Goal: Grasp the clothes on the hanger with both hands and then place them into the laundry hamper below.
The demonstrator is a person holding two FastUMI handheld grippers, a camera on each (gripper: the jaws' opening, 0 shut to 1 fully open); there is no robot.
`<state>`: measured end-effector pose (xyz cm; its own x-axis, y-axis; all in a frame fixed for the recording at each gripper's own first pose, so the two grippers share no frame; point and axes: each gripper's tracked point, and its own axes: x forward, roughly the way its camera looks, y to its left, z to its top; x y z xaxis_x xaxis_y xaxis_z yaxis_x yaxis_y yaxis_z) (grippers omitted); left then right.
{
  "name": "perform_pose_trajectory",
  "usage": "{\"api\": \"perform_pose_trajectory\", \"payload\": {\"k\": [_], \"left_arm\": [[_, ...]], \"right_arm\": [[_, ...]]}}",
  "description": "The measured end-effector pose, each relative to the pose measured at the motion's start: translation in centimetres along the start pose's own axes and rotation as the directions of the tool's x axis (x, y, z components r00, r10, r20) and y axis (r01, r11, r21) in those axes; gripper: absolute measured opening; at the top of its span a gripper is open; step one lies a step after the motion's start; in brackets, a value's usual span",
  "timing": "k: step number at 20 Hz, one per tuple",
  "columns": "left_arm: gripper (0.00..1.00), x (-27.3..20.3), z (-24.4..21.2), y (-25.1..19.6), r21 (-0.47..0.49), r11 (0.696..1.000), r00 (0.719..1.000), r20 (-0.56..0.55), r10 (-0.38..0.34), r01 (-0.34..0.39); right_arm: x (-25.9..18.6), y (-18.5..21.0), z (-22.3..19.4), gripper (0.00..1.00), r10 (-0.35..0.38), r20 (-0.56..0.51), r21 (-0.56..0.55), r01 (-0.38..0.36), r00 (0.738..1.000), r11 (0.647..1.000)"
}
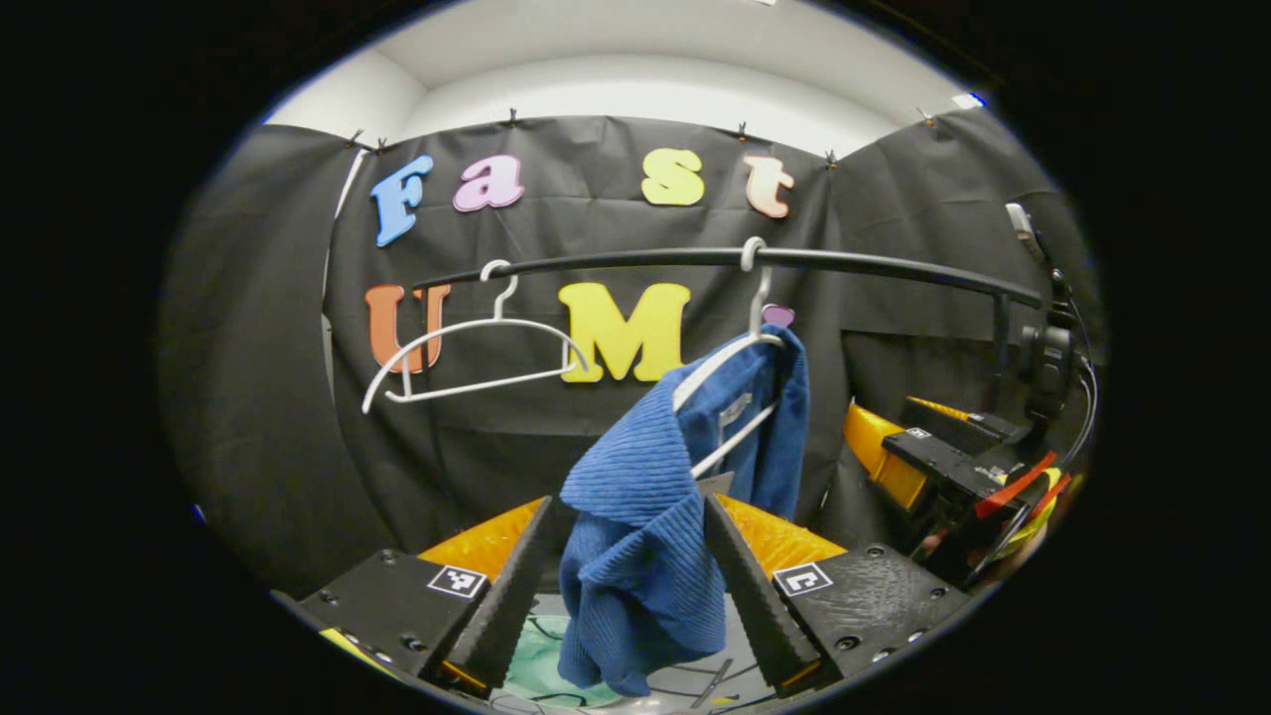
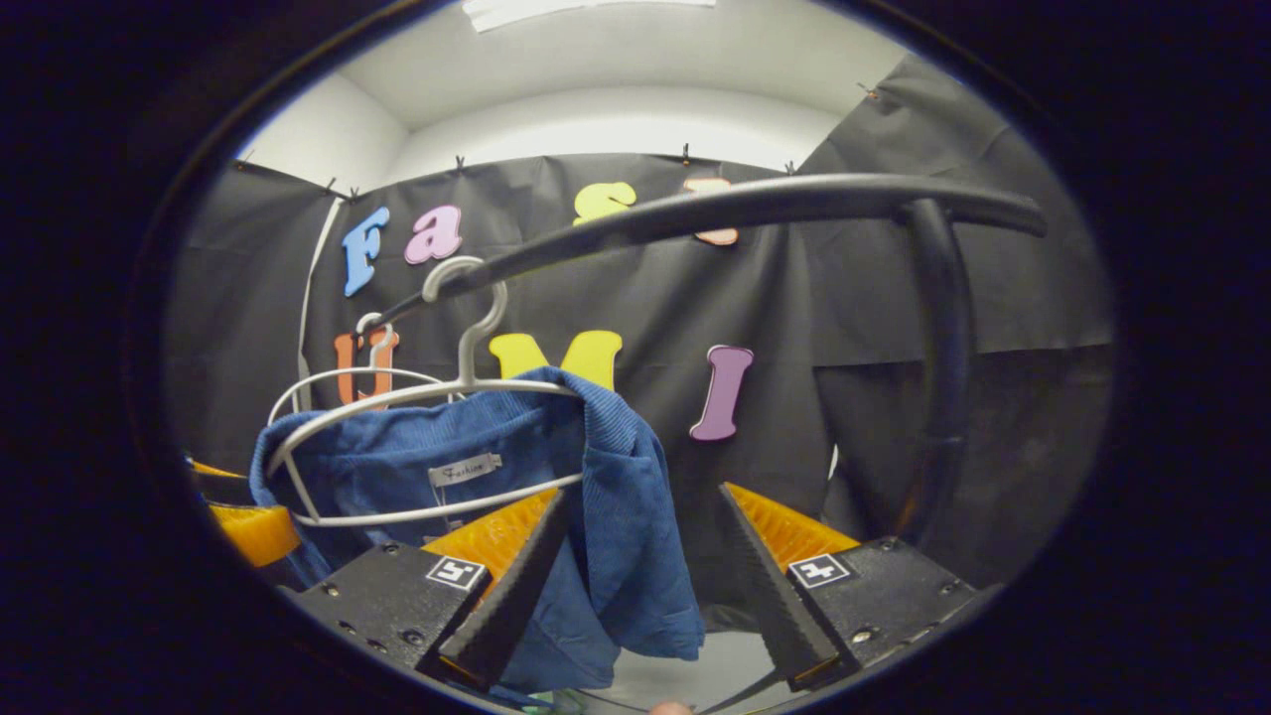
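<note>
A blue ribbed knit garment (image 1: 635, 596) hangs on a white hanger (image 1: 760, 298) from the black rail (image 1: 874, 263). My left gripper (image 1: 627, 501) is open, and the garment's drooping shoulder and sleeve hang between its fingers. In the right gripper view the same garment (image 2: 626, 536) drapes off the hanger (image 2: 467, 348). Its other shoulder hangs between the open fingers of my right gripper (image 2: 644, 491), closer to the left finger. The right gripper (image 1: 933, 447) also appears at the right of the left gripper view, and the left gripper (image 2: 243, 526) at the left edge of the right gripper view.
An empty white hanger (image 1: 467, 333) hangs further left on the rail (image 2: 794, 199). The rail's upright post (image 2: 943, 377) stands just right of my right gripper. Below the garment lies something pale green (image 1: 541, 660) with cables on a light floor.
</note>
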<state>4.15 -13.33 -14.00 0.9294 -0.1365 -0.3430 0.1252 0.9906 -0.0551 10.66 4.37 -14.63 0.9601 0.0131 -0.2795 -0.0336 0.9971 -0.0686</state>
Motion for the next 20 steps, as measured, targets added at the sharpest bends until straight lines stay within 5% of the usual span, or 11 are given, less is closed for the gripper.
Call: {"api": "perform_pose_trajectory", "payload": {"k": [2,4,7,8,11,18,19,20], "left_arm": [[1.00,1.2,-0.1,1.1,-0.020,0.999,0.999,-0.006,0.033,-0.033],[0.89,2.2,0.0,2.0,-0.033,0.998,0.998,-0.008,0.056,-0.056],[0.88,3.0,0.2,3.6,-0.036,0.996,0.996,-0.006,0.086,-0.086],[1.00,3.4,0.2,3.8,-0.044,0.995,0.996,-0.009,0.087,-0.087],[0.93,4.3,0.6,4.8,-0.076,0.993,0.996,-0.017,0.093,-0.094],[0.68,7.0,2.1,6.8,-0.097,0.991,0.996,-0.013,0.093,-0.094],[0.68,7.4,2.2,6.7,-0.090,0.992,0.996,-0.011,0.091,-0.091],[0.84,7.6,2.2,6.8,-0.084,0.992,0.995,-0.009,0.099,-0.099]], "right_arm": [[1.9,0.4,-0.5,0.96,-0.028,-0.013,-0.002,0.028,1.000,1.000],[3.3,0.6,-0.6,0.96,-0.062,-0.015,0.003,0.062,0.998,0.998],[5.1,0.2,-0.7,0.96,-0.123,-0.008,-0.005,0.123,0.992,0.992],[5.4,0.4,-1.0,0.96,-0.127,-0.019,-0.011,0.126,0.992,0.992],[5.5,0.1,-1.2,0.94,-0.174,-0.016,-0.025,0.174,0.985,0.985],[4.8,-0.8,-0.5,0.46,-0.238,0.005,-0.063,0.238,0.971,0.969],[4.8,-1.0,-0.5,0.42,-0.240,0.008,-0.066,0.240,0.971,0.968],[4.7,-1.1,-0.4,0.38,-0.238,0.009,-0.066,0.238,0.971,0.969]]}}
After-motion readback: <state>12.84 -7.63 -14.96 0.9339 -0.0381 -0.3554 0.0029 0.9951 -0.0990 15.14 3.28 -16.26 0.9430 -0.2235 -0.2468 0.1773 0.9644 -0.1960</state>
